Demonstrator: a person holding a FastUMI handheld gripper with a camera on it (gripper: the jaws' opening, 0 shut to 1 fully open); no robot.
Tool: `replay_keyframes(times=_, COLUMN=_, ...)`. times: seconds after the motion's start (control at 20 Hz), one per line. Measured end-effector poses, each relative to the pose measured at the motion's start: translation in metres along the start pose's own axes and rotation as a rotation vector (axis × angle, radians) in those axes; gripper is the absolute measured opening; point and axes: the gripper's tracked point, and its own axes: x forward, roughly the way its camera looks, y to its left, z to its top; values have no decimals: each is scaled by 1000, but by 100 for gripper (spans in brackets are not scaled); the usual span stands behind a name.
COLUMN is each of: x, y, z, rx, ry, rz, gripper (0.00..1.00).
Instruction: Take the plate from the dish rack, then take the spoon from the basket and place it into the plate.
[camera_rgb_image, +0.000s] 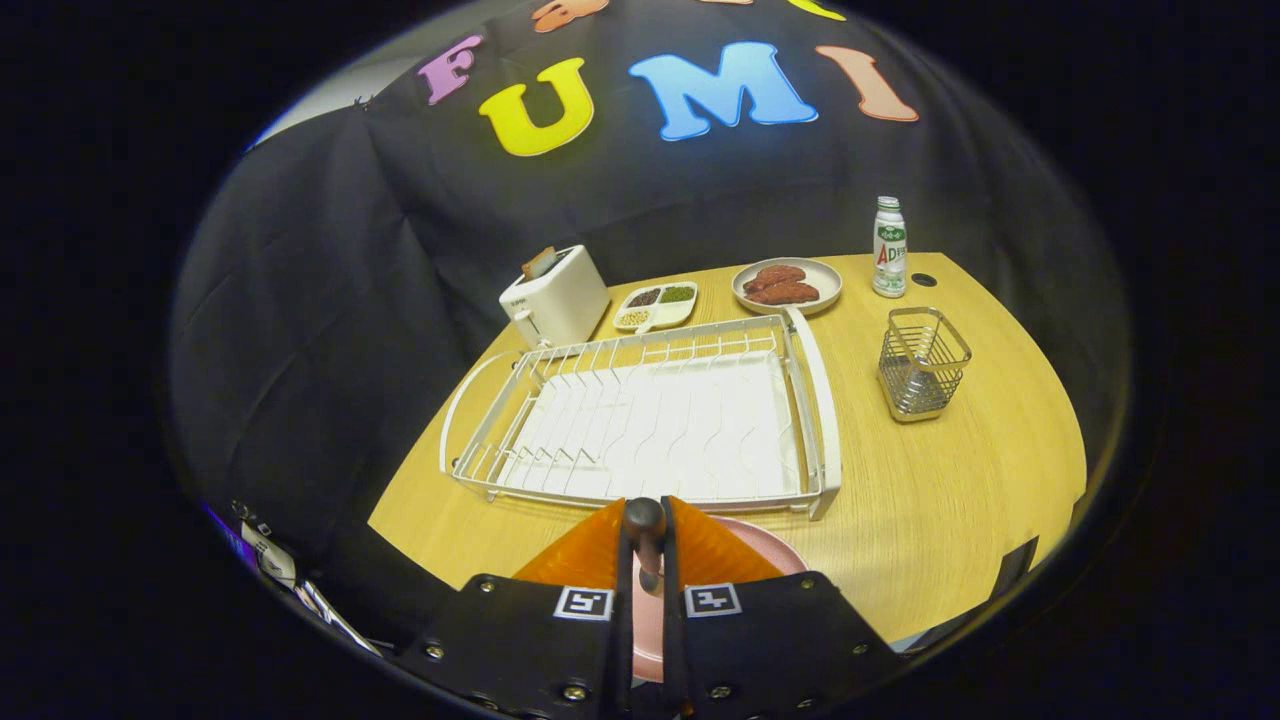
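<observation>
Both orange fingers (700, 550) of the gripper (645, 530) pinch a dark spoon handle (645, 520) above the pink plate (765, 550), before the empty dish rack (820, 400); the wire basket (922, 362) stands near the tabletop's right edge.

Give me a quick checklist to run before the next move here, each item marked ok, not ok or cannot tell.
1. Plate out of the dish rack: ok. The dish rack holds no plate; the pink plate lies on the table under the fingers.
2. Spoon out of the basket: ok. The wire basket looks empty.
3. Spoon held: ok. The gripper is shut on the dark spoon handle.
4. Spoon over the plate: ok, the gripper sits above it.
5. Spoon bowl touching the plate: cannot tell, the fingers hide it.
6. Plate free of other things: cannot tell, mostly hidden.
</observation>
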Motion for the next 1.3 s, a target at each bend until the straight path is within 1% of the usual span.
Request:
replay_keyframes(times=0.2, x=9, y=7, z=-20, rx=-74, ry=7, rz=-9, gripper=12)
replay_keyframes(times=0.3, x=8, y=10, z=-19, rx=-104, ry=-10, rz=-6, gripper=12)
replay_keyframes(times=0.45, x=5, y=13, z=-22, rx=-113, ry=-9, rz=5, gripper=12)
replay_keyframes(times=0.5, x=4, y=17, z=-23, rx=-107, ry=-9, rz=20, gripper=14)
replay_keyframes(times=0.65, x=-5, y=16, z=-15, rx=-110, ry=-23, rz=27, gripper=20)
replay_keyframes(times=0.85, x=-26, y=15, z=0, rx=-117, ry=-62, rz=38, gripper=21)
replay_keyframes(times=1.05, x=-42, y=2, z=10, rx=-131, ry=-92, rz=18, gripper=21)
replay_keyframes(times=1.3, x=-53, y=-7, z=29, rx=-115, ry=-136, rz=0, gripper=21)
